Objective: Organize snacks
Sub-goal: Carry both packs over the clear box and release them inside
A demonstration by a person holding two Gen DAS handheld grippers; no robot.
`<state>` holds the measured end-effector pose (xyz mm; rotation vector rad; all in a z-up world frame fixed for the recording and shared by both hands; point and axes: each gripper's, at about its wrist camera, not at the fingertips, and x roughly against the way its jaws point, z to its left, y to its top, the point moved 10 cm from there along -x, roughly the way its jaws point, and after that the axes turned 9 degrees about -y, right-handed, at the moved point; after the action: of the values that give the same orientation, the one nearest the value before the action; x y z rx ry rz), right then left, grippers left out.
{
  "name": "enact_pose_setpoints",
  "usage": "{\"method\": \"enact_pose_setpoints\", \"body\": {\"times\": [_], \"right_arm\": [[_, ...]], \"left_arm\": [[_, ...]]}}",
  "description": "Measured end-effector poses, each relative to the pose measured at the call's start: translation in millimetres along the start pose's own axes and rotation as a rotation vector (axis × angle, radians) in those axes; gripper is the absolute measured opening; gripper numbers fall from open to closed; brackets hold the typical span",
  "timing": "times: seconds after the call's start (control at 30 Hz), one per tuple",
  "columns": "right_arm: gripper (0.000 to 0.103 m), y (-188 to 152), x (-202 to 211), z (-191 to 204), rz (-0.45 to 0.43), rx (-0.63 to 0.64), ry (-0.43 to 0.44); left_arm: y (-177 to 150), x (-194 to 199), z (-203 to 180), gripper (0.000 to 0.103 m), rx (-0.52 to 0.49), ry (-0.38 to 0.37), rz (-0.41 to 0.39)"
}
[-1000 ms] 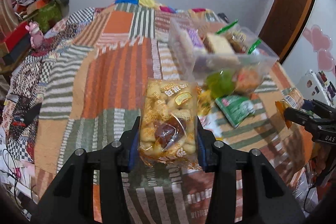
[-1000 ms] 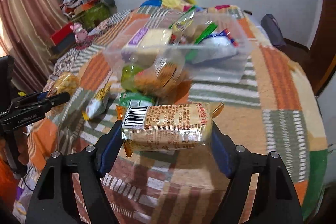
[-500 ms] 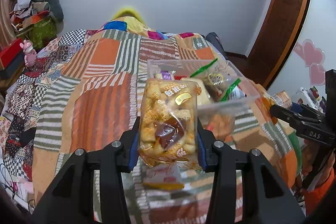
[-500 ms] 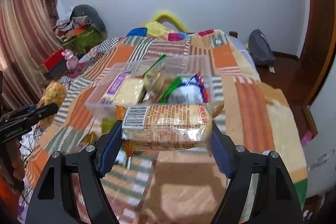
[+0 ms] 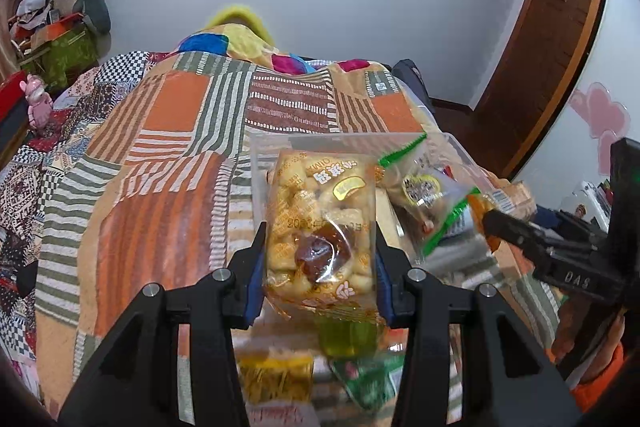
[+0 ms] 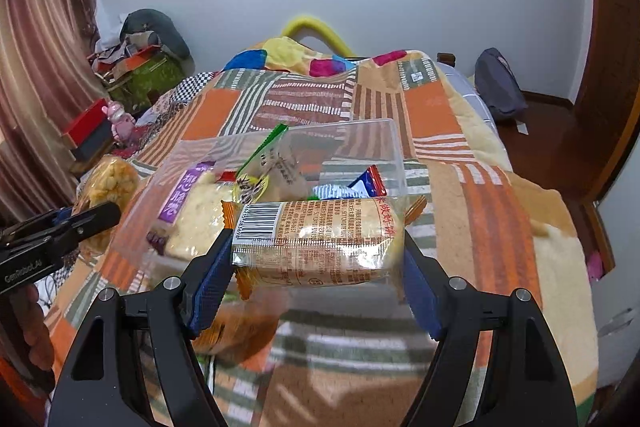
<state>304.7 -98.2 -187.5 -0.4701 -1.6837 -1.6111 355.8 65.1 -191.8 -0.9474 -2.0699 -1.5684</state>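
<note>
My left gripper point(image 5: 320, 267) is shut on a clear bag of yellow puffed snacks point(image 5: 320, 227) and holds it up in the air just in front of a clear plastic box point(image 5: 452, 147). My right gripper point(image 6: 316, 267) is shut on a long orange cracker pack point(image 6: 320, 239) held crosswise above the near edge of the same box point(image 6: 384, 131). The box holds several packets, among them a purple-labelled cake point(image 6: 192, 203) and a green-edged bag point(image 6: 264, 163). The left gripper with its bag shows at the left of the right wrist view point(image 6: 92, 219).
The box sits on a bed with an orange, green and white patchwork blanket point(image 5: 160, 155). Loose packets, yellow point(image 5: 276, 375) and green point(image 5: 368, 379), lie blurred on the blanket below my left gripper. A wooden door point(image 5: 552, 39) stands at right, clutter point(image 6: 136, 67) at left.
Both grippers have risen and moved forward with their packs toward the clear box. The loose packets on the blanket have dropped below the fingers in both views.
</note>
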Motion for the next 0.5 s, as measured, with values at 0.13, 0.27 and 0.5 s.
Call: {"method": "enact_pose_setpoints", "body": {"times": [0.13,0.27,0.5], "right_arm": [[0.075,0,-13,2,0.017,0.013,0.004],[0.075,-5,-19,5,0.022,0.036,0.005],[0.077,-11,-22,14,0.038,0.109,-0.033]], "left_arm": [[3,-17,3,0.044,0.0,0.01,0.011],[-1,-30,6,0.044,-0.001,0.02,0.032],[-11,-42,10,0.044,0.013,0.03,0.058]]}}
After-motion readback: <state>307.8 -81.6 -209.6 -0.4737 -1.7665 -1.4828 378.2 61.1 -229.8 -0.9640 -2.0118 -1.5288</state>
